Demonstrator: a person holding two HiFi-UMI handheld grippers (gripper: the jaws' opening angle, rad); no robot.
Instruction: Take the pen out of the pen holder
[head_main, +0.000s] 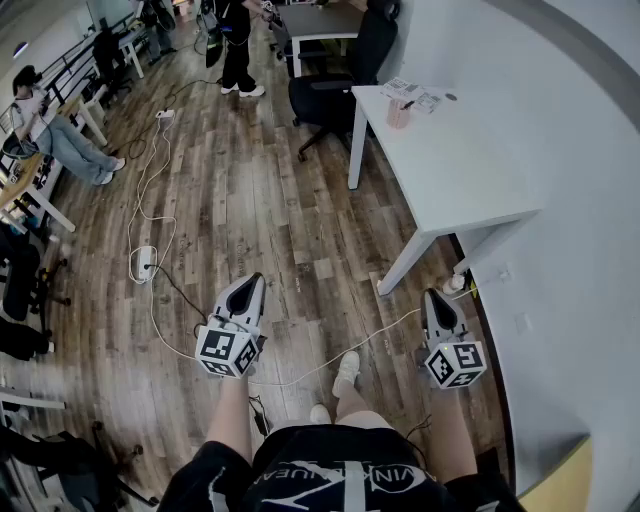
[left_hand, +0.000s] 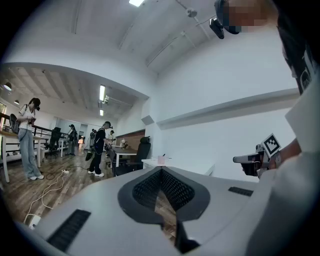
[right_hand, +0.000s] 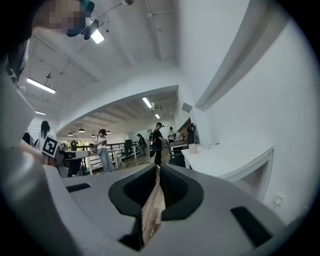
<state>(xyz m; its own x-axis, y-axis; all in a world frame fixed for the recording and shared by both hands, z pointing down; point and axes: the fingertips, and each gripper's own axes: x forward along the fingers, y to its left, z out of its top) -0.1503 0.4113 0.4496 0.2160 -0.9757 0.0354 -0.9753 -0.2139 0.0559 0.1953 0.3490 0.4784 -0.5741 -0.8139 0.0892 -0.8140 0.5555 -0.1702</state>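
A pinkish pen holder (head_main: 398, 115) stands near the far end of a white table (head_main: 450, 170); a dark pen tip seems to stick out of it, too small to be sure. The holder also shows far off in the left gripper view (left_hand: 161, 160) and in the right gripper view (right_hand: 192, 148). My left gripper (head_main: 252, 281) and right gripper (head_main: 430, 296) are held level over the wooden floor, well short of the table. Both are shut with nothing between their jaws.
Papers (head_main: 415, 96) lie beside the holder. A black office chair (head_main: 335, 90) stands at the table's far end. White cables (head_main: 150, 200) and a power strip (head_main: 143, 262) lie on the floor to the left. Other people stand and sit at desks farther back.
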